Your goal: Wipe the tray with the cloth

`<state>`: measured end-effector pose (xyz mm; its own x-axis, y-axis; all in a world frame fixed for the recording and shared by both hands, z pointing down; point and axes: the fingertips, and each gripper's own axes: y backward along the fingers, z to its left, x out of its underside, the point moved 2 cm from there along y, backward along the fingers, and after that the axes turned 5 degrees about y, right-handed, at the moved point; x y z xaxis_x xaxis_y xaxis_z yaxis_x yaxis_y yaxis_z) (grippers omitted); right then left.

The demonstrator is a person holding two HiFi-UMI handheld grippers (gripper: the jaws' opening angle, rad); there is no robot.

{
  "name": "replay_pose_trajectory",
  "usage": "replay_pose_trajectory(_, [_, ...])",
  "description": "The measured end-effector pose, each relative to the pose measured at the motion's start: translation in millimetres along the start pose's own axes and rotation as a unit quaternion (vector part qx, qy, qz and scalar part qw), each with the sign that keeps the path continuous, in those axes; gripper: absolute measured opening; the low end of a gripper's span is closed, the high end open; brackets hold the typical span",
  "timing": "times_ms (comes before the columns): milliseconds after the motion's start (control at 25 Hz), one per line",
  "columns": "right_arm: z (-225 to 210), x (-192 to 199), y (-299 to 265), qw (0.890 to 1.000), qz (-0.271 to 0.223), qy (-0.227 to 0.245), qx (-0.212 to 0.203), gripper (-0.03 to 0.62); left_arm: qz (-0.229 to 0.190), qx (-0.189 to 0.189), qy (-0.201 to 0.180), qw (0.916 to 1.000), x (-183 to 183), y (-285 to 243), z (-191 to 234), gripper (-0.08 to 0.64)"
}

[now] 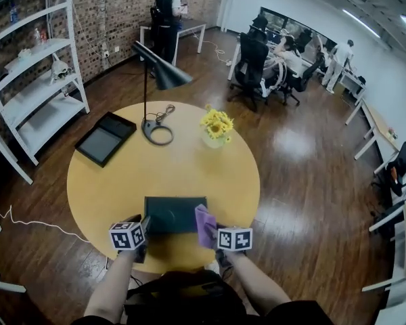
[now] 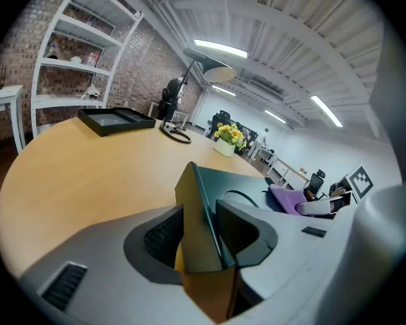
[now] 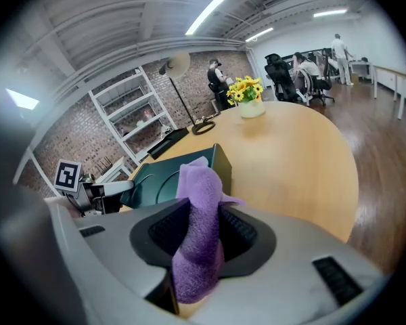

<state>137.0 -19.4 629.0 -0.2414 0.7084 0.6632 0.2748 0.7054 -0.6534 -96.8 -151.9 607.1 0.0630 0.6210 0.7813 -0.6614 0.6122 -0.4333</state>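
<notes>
Tray (image 1: 172, 212) left corner hidden by left tool (image 1: 146, 226), shelf items (image 1: 59, 70) too small to tell

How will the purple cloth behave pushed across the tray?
Likely floppy: the cloth bunches and bends over in the right claw. Its fuzzy surface probably drags rather than slides. The tray, clamped by the left claw, should hardly shift.

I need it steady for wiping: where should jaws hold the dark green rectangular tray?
The dark green tray lies flat, so pinch its thin raised rim at the near left corner, from the near side, leaving its floor free for the purple cloth.
</notes>
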Motion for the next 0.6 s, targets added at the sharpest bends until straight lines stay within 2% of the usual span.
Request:
replay_pose_trajectory(200, [-1.4, -4.4, -2.9, 0.999, 0.028, 0.029, 0.010, 0.124, 0.005, -0.010, 0.032, 0.9994, 3.8, -6.5, 6.4, 0.133])
replay_pose_trajectory(360, [5.0, -5.8, 5.4, 0.997, 0.051, 0.053, -0.005, 0.118, 0.001, -0.003, 0.061, 0.9981, 1.9, -8.4, 9.6, 0.133])
replay_pose_trajectory(480, [11.1, -18.8, 12.5, 0.996, 0.043, 0.075, -0.009, 0.115, -0.009, 0.009, 0.063, 0.9979, 3.1, -4.4, 8.4, 0.135])
replay_pose_trajectory(600, [30.4, -52.9, 10.2, 0.994, 0.013, 0.109, -0.021, 0.115, -0.039, 0.020, 0.065, 0.9970, 0.6, 8.8, 7.5, 0.149])
